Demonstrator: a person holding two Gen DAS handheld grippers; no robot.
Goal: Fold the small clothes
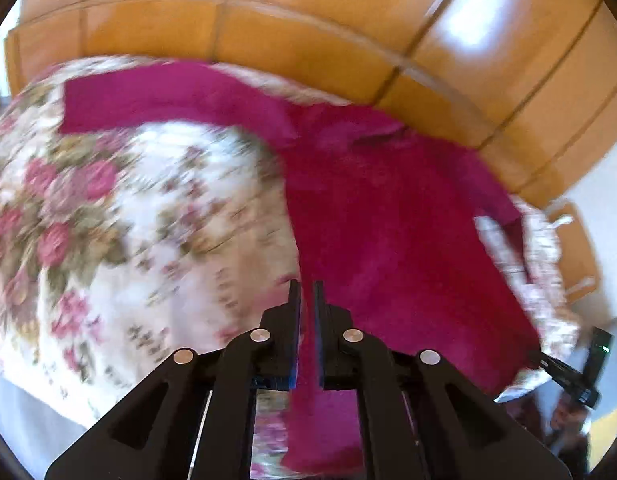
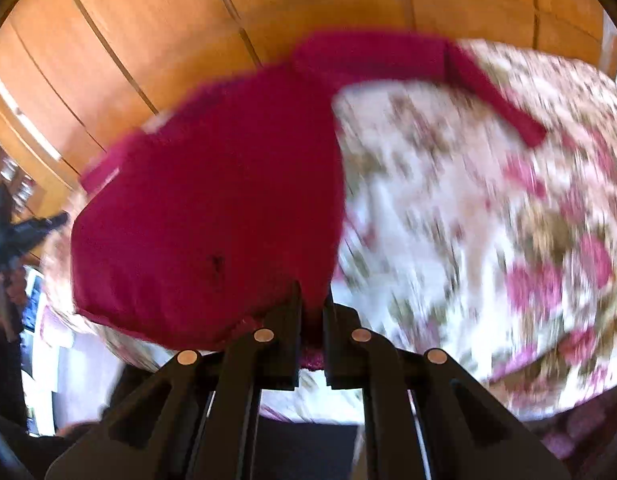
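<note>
A magenta long-sleeved top (image 1: pixel 388 220) lies spread on a floral bedspread (image 1: pixel 128 240), one sleeve (image 1: pixel 148 100) stretched out to the far left. My left gripper (image 1: pixel 307 288) is shut on the top's near hem at its left corner. In the right wrist view the same top (image 2: pixel 212 208) lies left of centre, its sleeve (image 2: pixel 496 96) reaching right. My right gripper (image 2: pixel 313 292) is shut on the top's near hem at its right corner. Both views are motion-blurred.
An orange-brown wooden wardrobe (image 1: pixel 348 20) stands behind the bed; it also fills the top of the right wrist view (image 2: pixel 228 12). The other gripper (image 1: pixel 580 368) shows at the right edge. The bedspread (image 2: pixel 488 240) extends to the right.
</note>
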